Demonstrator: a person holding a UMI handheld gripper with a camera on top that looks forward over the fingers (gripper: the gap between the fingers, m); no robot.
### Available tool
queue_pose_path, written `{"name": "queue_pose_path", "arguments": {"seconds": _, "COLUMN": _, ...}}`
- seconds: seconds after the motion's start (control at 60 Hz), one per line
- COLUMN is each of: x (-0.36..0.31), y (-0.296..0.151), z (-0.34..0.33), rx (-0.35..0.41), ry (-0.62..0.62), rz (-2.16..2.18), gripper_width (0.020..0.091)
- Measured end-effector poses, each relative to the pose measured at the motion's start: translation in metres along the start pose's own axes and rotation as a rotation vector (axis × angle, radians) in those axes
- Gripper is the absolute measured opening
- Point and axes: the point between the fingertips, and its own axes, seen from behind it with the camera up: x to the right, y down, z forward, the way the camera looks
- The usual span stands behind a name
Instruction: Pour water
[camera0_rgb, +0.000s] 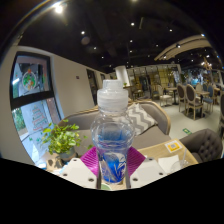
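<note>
A clear plastic water bottle with a white cap and a blue label stands upright between my fingers. My gripper is shut on the bottle's lower part, with a magenta pad pressed against each side. The bottle is lifted well above the furniture behind it. Its base is hidden below the fingers.
A green potted plant stands to the left on a low table. A grey sofa and a wooden table lie behind the bottle. Chairs and tables fill the far right of the room. Posters hang on the left wall.
</note>
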Motion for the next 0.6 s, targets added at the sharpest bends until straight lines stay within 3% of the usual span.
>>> {"name": "queue_pose_path", "arguments": {"seconds": 0.133, "x": 0.066, "y": 0.044, "z": 0.002, "rx": -0.059, "ry": 0.131, "rz": -0.169, "gripper_width": 0.0324}}
{"name": "queue_pose_path", "arguments": {"seconds": 0.3, "x": 0.118, "y": 0.102, "z": 0.001, "rx": -0.136, "ry": 0.177, "rz": -0.198, "gripper_width": 0.0328}}
{"name": "queue_pose_path", "arguments": {"seconds": 0.55, "x": 0.145, "y": 0.159, "z": 0.006, "rx": -0.184, "ry": 0.201, "rz": -0.174, "gripper_width": 0.0347}}
{"name": "queue_pose_path", "arguments": {"seconds": 0.6, "x": 0.146, "y": 0.156, "z": 0.004, "rx": -0.156, "ry": 0.198, "rz": -0.159, "gripper_width": 0.0350}}
